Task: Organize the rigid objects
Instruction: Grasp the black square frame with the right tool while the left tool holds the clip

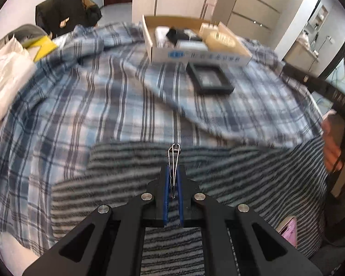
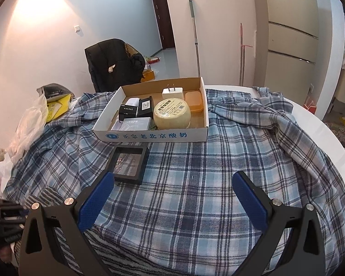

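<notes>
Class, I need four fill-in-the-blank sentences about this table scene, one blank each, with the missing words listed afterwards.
1. The left hand-held gripper is shut on metal ____.
2. The right hand-held gripper is ____ and holds nothing.
3. The black frame lies on the ____ cloth.
4. The round yellow tin sits inside the cardboard ____.

Missing words: tweezers; open; plaid; box
</notes>
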`<state>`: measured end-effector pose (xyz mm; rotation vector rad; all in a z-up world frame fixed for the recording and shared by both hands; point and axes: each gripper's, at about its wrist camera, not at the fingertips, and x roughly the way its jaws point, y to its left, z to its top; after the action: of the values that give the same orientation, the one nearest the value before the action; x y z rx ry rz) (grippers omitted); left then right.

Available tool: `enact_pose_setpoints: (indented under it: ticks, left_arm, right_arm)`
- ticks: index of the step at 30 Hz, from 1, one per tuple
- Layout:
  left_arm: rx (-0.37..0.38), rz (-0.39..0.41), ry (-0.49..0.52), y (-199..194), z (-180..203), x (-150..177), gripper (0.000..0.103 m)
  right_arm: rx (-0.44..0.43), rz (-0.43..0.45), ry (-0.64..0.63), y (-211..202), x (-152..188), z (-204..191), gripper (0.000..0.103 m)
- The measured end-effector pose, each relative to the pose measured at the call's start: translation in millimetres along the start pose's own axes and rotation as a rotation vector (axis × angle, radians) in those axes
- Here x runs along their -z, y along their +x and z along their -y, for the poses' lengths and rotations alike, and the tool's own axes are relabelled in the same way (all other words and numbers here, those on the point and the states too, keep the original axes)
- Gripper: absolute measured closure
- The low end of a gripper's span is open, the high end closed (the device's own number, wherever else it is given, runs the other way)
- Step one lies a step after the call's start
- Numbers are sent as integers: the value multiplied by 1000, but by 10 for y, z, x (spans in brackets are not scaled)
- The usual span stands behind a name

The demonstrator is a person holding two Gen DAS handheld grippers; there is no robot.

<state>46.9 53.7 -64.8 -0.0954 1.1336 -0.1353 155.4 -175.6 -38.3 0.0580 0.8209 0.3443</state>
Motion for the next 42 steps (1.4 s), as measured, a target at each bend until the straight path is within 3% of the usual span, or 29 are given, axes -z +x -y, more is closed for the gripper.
enact_pose_setpoints:
  ticks: [10,15,20,24,27,31,36,40,42]
  left_arm:
    - [-6,45,-15,92,5,0,94]
    - [19,38,-47,230,-48,-97,82]
    - [24,55,-38,279,-45,-112,82]
    - [24,72,-49,272,-66,-95,89]
    - [27,133,-79,172,-105,-128,89]
    - [21,243,-52,-80,-86,-280,89]
    - [-38,402,12,-339,8,-485,90]
    - [-50,537,54,-488,93,-491,90]
    - [-22,537,46,-486,82,-490,90]
  right_arm:
    - [-5,8,12,-39,-12,43,1]
    - [-4,7,9,-54,-15,42,1]
    - [4,12,12,-63,-22,52,1]
    - [11,-2,12,-37,-23,47,1]
    - [11,-8,-1,-45,-49,6,1]
    - [7,-16,-15,-39,-118,-67,1]
    - [-8,-55,-55,93,-261,-252,1]
    - [-41,-131,-36,286,-365,-416,1]
    - [-57,-173,-17,416,-374,-497,1]
